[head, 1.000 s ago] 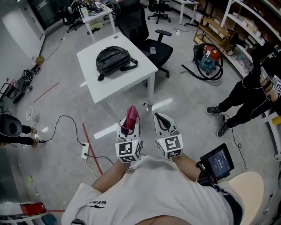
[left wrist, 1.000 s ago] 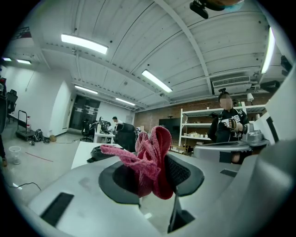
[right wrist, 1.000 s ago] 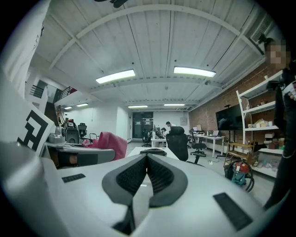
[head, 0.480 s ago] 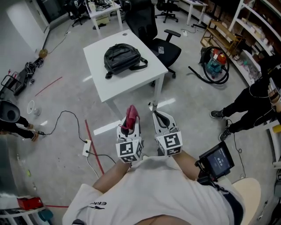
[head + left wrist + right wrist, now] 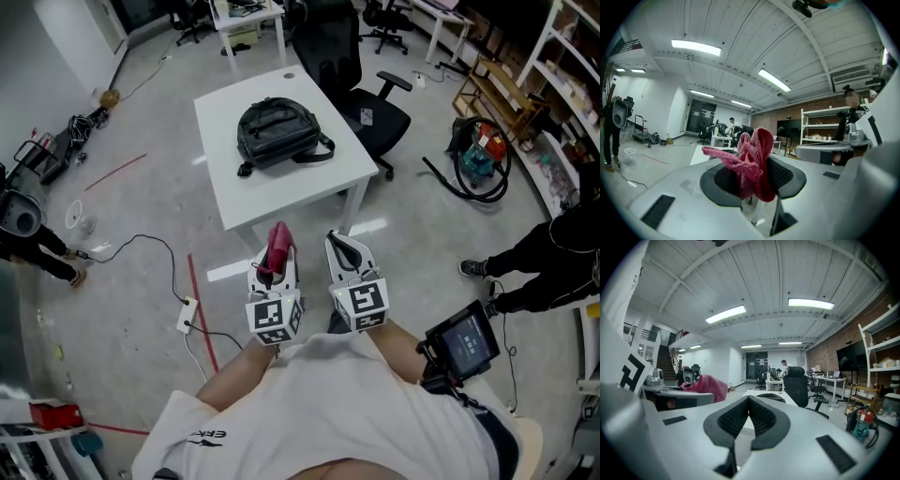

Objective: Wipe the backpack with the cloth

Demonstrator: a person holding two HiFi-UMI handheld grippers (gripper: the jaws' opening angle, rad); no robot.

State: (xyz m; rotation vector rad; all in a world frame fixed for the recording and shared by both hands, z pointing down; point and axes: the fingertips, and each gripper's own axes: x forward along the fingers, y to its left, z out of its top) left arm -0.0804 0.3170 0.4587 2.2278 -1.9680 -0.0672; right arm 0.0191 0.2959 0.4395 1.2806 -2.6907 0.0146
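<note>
Cloth, red and bunched, sits clamped between the jaws of the left hand-held gripper and sticks up past their tips. The right hand-held gripper is just beside it, jaws clenched together on nothing. Both hang over the floor, well apart from the white worktop. The black backpack lies near the worktop's middle. A black chair stands beside the worktop.
</note>
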